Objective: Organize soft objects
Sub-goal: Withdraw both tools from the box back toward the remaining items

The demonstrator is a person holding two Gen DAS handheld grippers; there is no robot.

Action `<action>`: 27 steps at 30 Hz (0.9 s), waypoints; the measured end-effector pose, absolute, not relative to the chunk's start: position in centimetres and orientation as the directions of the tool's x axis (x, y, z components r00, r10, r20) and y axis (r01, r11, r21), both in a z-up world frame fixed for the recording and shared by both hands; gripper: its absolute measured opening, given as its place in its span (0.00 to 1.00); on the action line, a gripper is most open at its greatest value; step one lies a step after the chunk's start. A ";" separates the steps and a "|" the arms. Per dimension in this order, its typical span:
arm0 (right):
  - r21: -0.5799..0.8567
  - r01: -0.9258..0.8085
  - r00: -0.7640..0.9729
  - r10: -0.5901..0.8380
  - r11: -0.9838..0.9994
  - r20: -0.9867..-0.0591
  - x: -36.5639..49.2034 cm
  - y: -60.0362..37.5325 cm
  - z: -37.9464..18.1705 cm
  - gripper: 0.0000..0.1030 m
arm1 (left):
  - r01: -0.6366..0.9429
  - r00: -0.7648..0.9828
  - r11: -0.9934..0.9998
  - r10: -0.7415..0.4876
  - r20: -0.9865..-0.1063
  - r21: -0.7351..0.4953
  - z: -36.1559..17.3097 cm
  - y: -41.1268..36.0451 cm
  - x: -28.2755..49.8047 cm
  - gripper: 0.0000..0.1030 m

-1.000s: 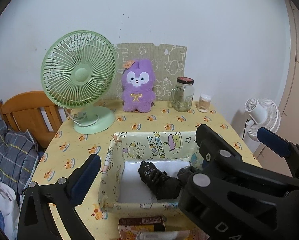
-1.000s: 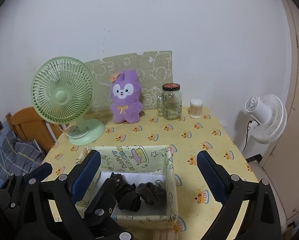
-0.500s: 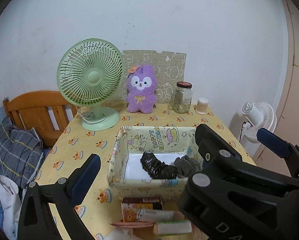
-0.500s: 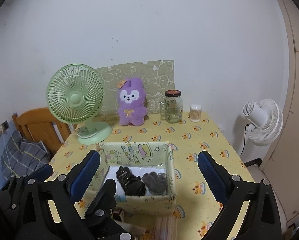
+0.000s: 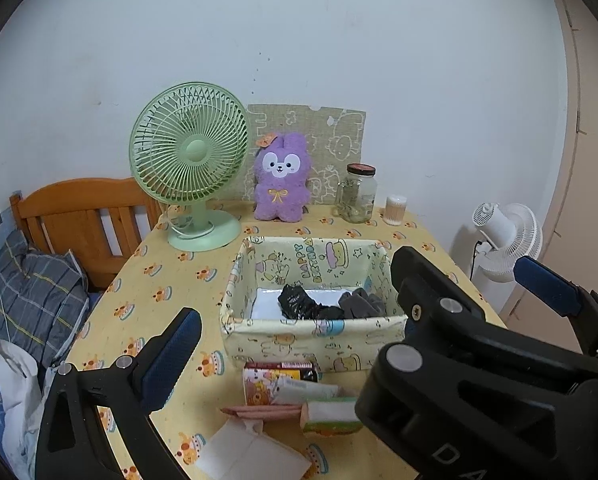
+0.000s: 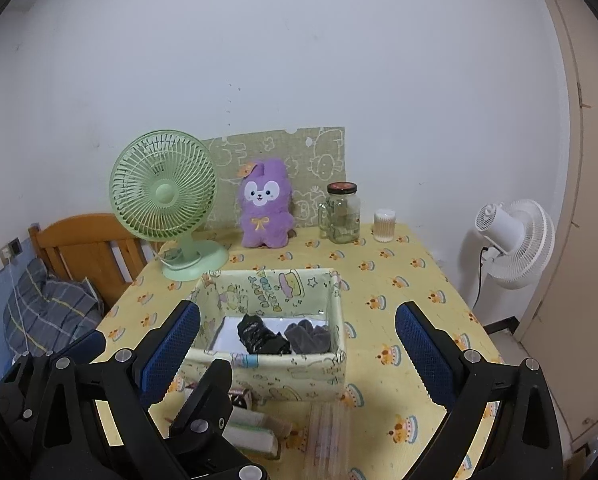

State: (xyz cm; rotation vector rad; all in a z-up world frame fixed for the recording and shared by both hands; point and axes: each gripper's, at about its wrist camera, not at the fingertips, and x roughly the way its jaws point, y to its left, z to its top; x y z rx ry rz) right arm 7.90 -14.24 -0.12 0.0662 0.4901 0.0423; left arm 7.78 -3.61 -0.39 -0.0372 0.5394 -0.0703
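Note:
A yellow printed fabric box [image 5: 315, 342] [image 6: 267, 376] stands mid-table. Inside it lie a black crumpled soft item [image 5: 299, 304] [image 6: 259, 334] and a dark grey one [image 5: 359, 304] [image 6: 309, 336], side by side. A purple plush bunny [image 5: 281, 178] [image 6: 264, 204] sits upright at the back of the table. My left gripper [image 5: 359, 304] is open and empty, held high in front of the box. My right gripper [image 6: 297, 350] is open and empty, also above and in front of the box; its black body fills the right of the left wrist view.
A green desk fan [image 5: 189, 160] stands back left. A glass jar [image 5: 357, 194] and a cotton-swab cup [image 5: 395, 210] stand back right. Small packets and papers [image 5: 287, 392] lie near the front edge. A wooden bed frame [image 5: 79, 216] is left, a white fan [image 5: 507, 236] right.
Both grippers have pulled back and up from the box, so more of the table front and the packets show. Both stay open. The two dark items stay in the box.

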 end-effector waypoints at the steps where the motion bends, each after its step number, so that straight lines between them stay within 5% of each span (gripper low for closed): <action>1: 0.074 -0.024 0.881 0.056 0.997 -0.469 7.6 -14.3 -0.2 0.97 | 0.059 0.856 0.997 -0.078 -0.511 -0.054 -0.5 -3.6 7.5 1.00; 27: 0.068 -0.001 0.867 0.035 0.998 -0.497 4.1 -14.5 -3.5 0.97 | 0.096 0.844 0.994 -0.107 -0.525 -0.049 -4.1 -4.3 4.4 1.00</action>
